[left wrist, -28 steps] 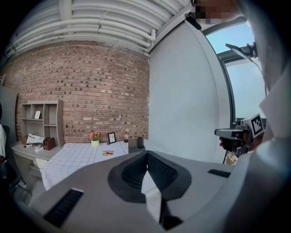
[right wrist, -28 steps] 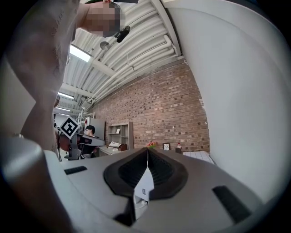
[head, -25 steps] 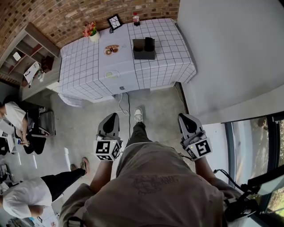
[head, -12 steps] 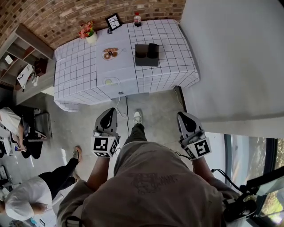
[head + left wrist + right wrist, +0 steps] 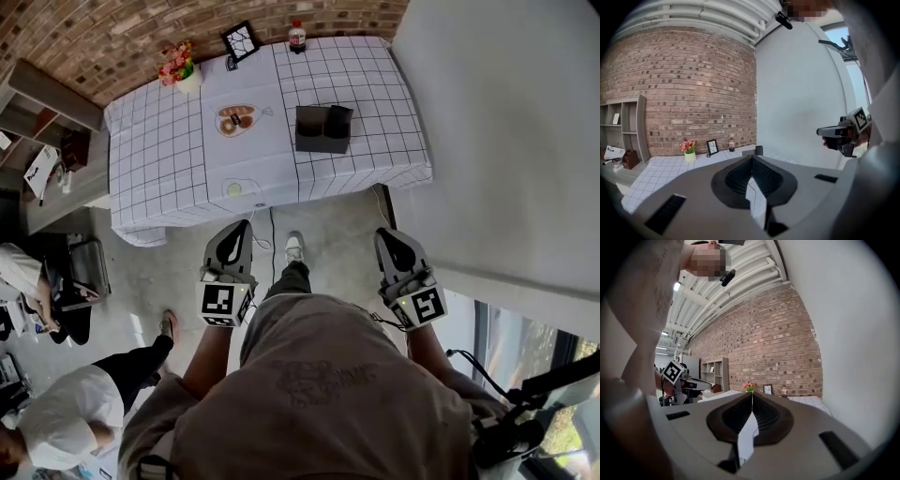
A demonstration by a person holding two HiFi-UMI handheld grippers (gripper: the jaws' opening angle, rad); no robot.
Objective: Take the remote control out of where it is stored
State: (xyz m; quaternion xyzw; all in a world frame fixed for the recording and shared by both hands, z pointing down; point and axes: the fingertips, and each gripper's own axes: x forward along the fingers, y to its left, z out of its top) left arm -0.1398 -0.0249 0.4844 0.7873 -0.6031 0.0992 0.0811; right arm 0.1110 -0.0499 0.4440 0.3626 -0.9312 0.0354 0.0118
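At the far left a shelf unit (image 5: 42, 108) stands against the brick wall. The table (image 5: 155, 159), under a checked cloth, carries a flower pot (image 5: 178, 67), a picture frame (image 5: 241, 40), a bottle (image 5: 297, 35), a plate (image 5: 236, 117) and, right of the plate, a black storage box (image 5: 317, 131). The remote control cannot be told apart from the dark shapes inside that box. Well short of the table, the left gripper (image 5: 236, 236) has its 2 jaws pressed together on nothing. The right gripper (image 5: 389, 242) is likewise closed and empty.
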